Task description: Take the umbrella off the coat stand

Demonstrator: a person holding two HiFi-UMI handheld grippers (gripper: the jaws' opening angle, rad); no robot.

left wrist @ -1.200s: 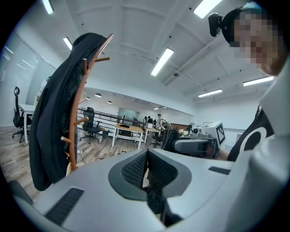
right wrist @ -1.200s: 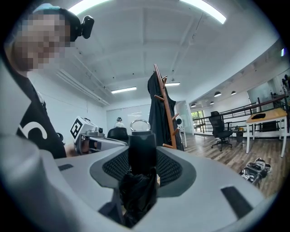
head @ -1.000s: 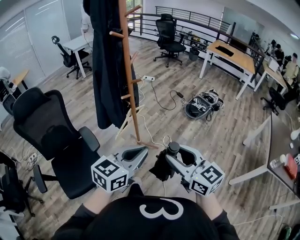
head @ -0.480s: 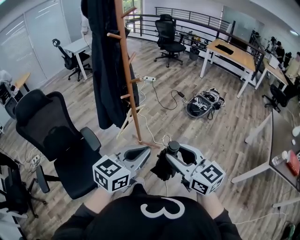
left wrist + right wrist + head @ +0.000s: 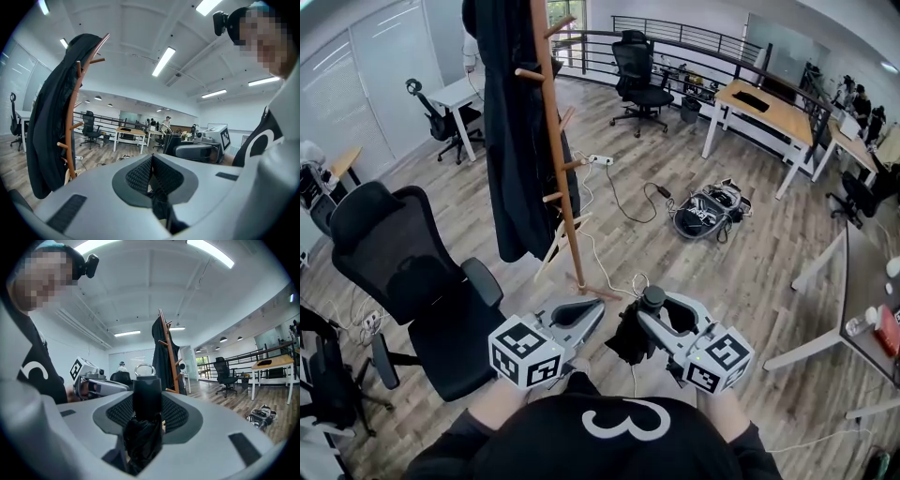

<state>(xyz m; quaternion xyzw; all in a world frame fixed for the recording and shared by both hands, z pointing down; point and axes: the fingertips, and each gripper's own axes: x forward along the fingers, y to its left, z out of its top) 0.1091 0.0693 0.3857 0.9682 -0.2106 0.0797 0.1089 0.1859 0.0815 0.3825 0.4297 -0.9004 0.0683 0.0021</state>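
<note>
Office floor (image 5: 741,253) separates the coat stand (image 5: 558,159) from the right gripper (image 5: 650,300), clamped around the folded umbrella (image 5: 628,339), seemingly already unhooked; left gripper (image 5: 596,307) closed on nothing.

I see a black umbrella (image 5: 146,401), a black coat (image 5: 511,131) on a reddish-brown stand (image 5: 561,187), a black chair (image 5: 394,272), grey-brown plank floor (image 5: 741,253). My left gripper (image 5: 592,311) and right gripper (image 5: 654,302) are pale grey, bearing black-and-white square patterns.

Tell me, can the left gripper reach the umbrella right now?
Probably yes: the umbrella sits in the right gripper just beside the left gripper, nothing between them, though the left jaws are closed.
</note>
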